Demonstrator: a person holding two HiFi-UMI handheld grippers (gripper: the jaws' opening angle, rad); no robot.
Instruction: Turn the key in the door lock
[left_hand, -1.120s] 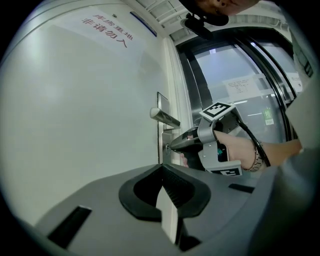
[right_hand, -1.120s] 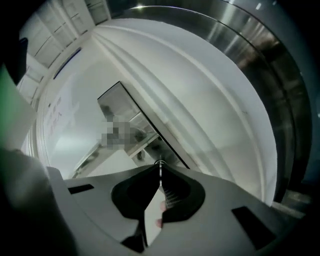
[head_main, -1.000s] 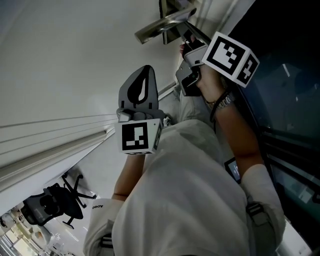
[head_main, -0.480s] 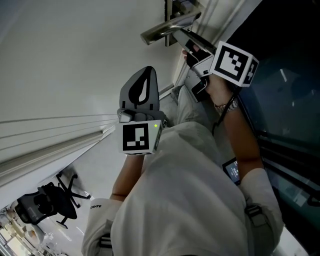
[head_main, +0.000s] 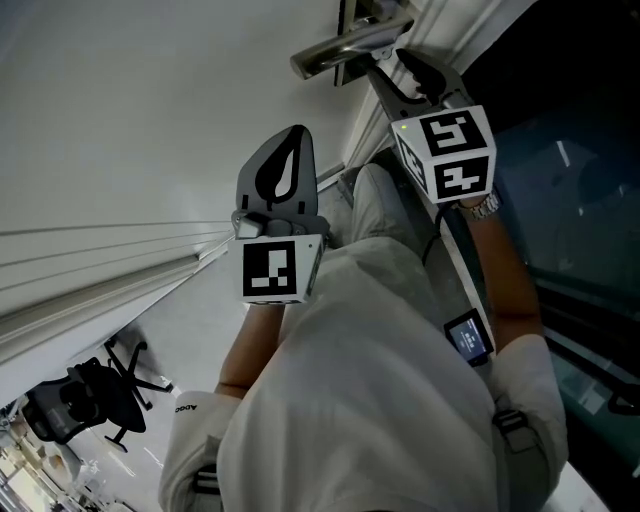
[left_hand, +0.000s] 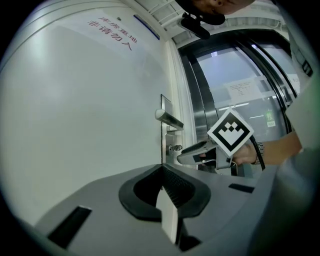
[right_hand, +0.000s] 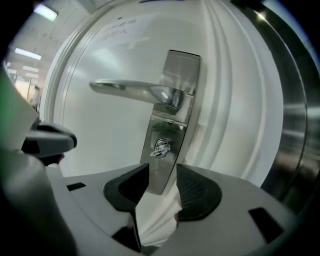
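Two right gripper (right_hand: 160, 186) fingers (right_hand: 199, 192), just opening, hold nothing, key (right_hand: 161, 148) just ahead

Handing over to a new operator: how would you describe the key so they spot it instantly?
On the white door, find the tall metal plate near its edge. Below the lever handle on it, the key sticks out of the plate: small, silver, stubby, unlike the long lever.
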